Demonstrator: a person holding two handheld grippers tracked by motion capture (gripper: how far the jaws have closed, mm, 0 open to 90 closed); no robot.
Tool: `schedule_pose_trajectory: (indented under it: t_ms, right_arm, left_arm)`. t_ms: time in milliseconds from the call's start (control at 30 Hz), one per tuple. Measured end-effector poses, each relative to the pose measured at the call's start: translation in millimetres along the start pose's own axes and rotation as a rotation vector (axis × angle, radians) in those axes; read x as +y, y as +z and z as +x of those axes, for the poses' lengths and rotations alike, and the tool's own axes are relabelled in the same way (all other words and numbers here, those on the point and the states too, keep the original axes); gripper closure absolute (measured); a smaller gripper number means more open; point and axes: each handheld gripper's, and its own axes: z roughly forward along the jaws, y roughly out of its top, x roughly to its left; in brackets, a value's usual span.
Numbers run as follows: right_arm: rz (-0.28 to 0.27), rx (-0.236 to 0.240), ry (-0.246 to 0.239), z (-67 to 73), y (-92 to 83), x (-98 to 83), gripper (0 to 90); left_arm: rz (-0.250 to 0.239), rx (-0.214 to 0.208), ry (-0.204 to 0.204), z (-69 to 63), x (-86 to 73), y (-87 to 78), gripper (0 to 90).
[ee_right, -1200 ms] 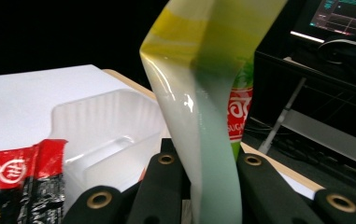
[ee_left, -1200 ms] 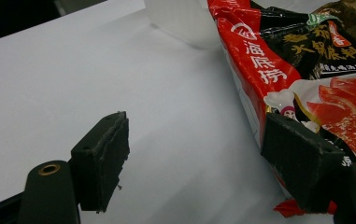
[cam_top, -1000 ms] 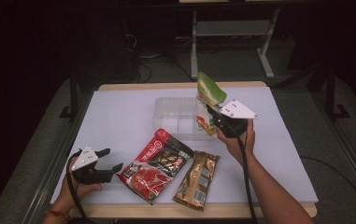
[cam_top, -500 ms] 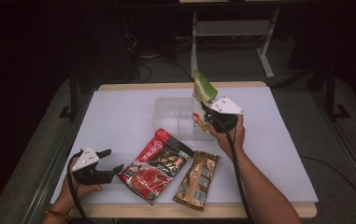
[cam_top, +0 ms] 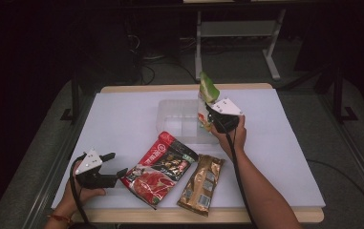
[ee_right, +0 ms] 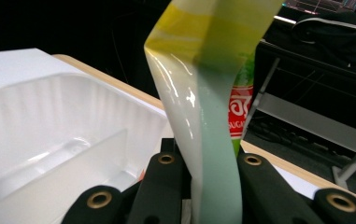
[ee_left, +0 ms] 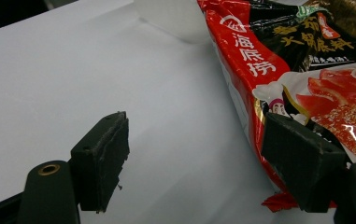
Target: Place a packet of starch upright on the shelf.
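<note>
At the lower left of the high view your left gripper (cam_top: 114,164) rests on the white table (cam_top: 122,119), its black jaws standing apart with nothing between them. In the left gripper view those jaws frame bare table on the left, while the right one lies over the edge of the red and black glossy plastic food packet (ee_left: 306,70); whether it touches the packet you cannot tell. In the high view that packet (cam_top: 163,167) lies flat just right of the left gripper, in the lower middle of the frame. Just beside it, further right, lies the gold and brown foil pouch (cam_top: 202,183), tilted a little, its upper end near your right forearm. Above these two, in the middle of the frame, sits the clear plastic tray (cam_top: 177,117), which the right gripper view shows to have ribbed walls and a divider (ee_right: 73,158) across it. At the tray's right edge your right gripper (cam_top: 207,119) is clamped on the green, yellow and white glossy plastic pouch (cam_top: 206,98), which stands upright above the jaws. In the right gripper view the pouch (ee_right: 208,93) rises pinched between both jaws, just right of the tray's wall.
</note>
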Motion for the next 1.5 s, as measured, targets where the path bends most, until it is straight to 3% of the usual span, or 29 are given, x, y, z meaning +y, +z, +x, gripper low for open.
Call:
schedule_pose_trajectory:
  t_ms: [300, 567, 933, 1233, 1500]
  right_arm:
    - [0.005, -0.001, 0.001, 3.4, 6.7, -13.8, 84.2]
    - [0.007, 0.005, -0.020, 5.4, 10.1, -15.2, 83.9]
    - [0.018, 0.017, -0.009, 4.8, 4.6, -23.3, 81.8]
    - [0.060, 0.050, -0.052, 4.5, -2.0, -25.1, 78.9]
    - [0.092, 0.103, -0.043, -4.8, -10.2, -27.9, 73.7]
  left_arm:
    - [-0.004, -0.009, 0.002, -1.8, 1.1, 1.6, 22.5]
    - [0.003, -0.019, 0.010, -3.2, 1.7, 2.9, 22.5]
    - [0.005, -0.014, 0.008, -3.2, 1.0, 2.8, 22.5]
    - [0.017, 0.006, -0.004, -1.3, 0.9, 5.3, 22.5]
    - [0.022, 0.025, -0.009, -2.0, 0.9, 4.1, 22.6]
